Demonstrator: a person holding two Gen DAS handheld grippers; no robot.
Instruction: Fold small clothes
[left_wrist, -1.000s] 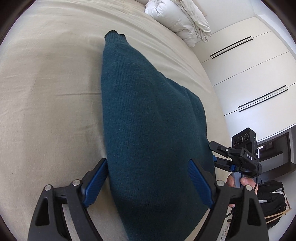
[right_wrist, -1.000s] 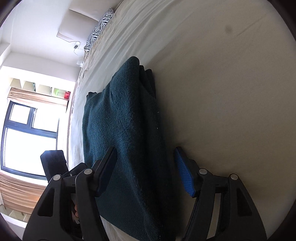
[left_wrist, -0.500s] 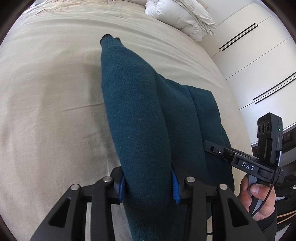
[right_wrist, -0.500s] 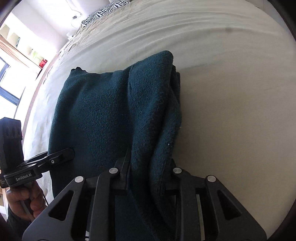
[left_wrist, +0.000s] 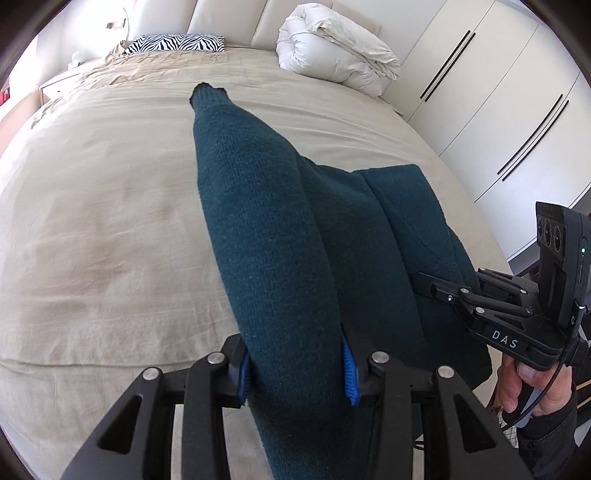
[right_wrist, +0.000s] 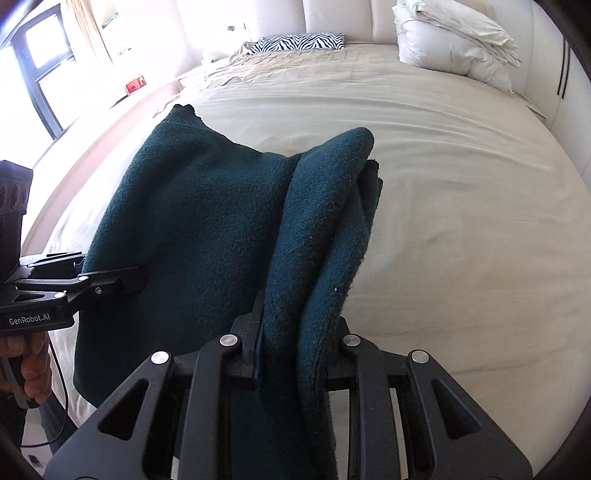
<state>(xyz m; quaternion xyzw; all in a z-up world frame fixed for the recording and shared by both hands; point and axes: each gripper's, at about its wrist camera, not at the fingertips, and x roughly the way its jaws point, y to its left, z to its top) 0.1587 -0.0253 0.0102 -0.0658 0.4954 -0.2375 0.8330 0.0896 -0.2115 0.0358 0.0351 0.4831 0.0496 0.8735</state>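
A dark teal knitted sweater lies partly folded on the beige bed, its near edge raised off the sheet. My left gripper is shut on the near left edge of the sweater. My right gripper is shut on the near right edge, where several layers bunch together. Each gripper shows in the other's view: the right one at the right, the left one at the left, both clamped on the fabric.
A white rolled duvet and a zebra-print pillow lie at the head of the bed. White wardrobe doors stand to the right. A window is at the left. Bare sheet stretches beyond the sweater.
Both grippers went from open around the sweater's near edge to shut on it. They have since lifted and tilted up, raising the near edge; the headboard now shows.
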